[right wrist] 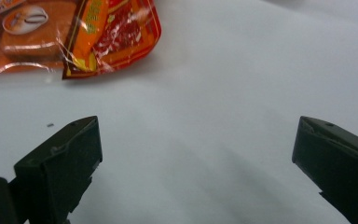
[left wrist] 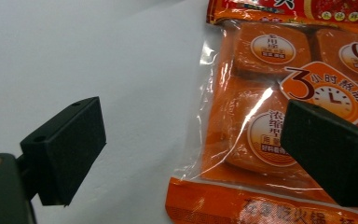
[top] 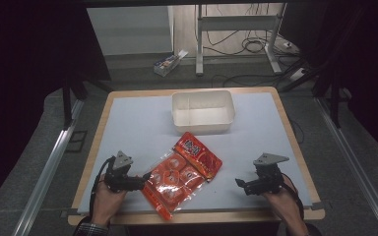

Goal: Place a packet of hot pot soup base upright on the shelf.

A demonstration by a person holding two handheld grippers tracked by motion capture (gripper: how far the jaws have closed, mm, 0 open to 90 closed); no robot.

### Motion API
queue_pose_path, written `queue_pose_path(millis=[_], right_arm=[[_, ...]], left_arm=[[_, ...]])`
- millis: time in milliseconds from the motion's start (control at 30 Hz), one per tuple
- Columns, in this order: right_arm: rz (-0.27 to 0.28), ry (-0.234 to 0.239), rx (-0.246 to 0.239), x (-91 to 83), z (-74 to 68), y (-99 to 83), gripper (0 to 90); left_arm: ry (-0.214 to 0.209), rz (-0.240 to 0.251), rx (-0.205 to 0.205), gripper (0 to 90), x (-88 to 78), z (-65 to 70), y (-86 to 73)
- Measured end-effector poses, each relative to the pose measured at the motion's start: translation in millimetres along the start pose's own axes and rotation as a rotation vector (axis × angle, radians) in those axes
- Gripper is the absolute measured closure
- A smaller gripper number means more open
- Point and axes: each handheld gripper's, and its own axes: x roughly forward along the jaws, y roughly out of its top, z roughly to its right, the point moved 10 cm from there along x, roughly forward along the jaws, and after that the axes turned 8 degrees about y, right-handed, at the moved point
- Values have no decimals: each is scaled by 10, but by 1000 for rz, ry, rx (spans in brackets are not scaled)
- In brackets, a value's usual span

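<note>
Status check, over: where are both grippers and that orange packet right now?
Left gripper open, jaws straddling the orange packet edge, no grip. Right gripper open over bare table, apart from the packet. White bin beyond, nothing blocking.

A pale table (top: 128, 123) carries an orange packet (top: 184, 172) and a white tub (top: 203, 112).

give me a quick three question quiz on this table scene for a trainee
1. True or false: the left gripper is clamped on the orange packet.
2. What lies at the table's far side? A) white tub B) metal pan C) glass jar
3. Fill in: the right gripper hovers over bare ____.

Key:
1. False: its fingers stand wide open at the packet's edge.
2. A, the white tub.
3. Table.
</note>
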Motion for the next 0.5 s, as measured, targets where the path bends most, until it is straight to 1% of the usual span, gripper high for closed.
queue_pose_path(millis=[33, 100, 167, 267, 333, 367, 400, 500], right_arm=[[0, 0, 0, 0, 0, 0, 13], [-26, 12, 5, 31, 19, -54, 13], [-29, 20, 11, 43, 14, -63, 13], [-29, 21, 2, 47, -1, -54, 13], [-32, 23, -3, 54, -5, -53, 13], [-33, 23, -3, 58, -5, -54, 13], [-37, 23, -4, 61, -4, -58, 13], [-42, 24, -8, 62, -5, -62, 13]], left_arm=[[0, 0, 0, 68, 0, 0, 0], [-4, -11, -9, 68, 20, -21, -23], [-5, -8, -9, 68, 22, -23, -20], [-7, -2, 12, 68, 14, -2, -13], [-8, -6, 25, 68, 22, 13, -22], [-19, -7, 27, 67, 23, 21, -25], [-29, -7, 19, 67, 25, 31, -24], [-17, -6, 19, 75, 32, 22, -21]])
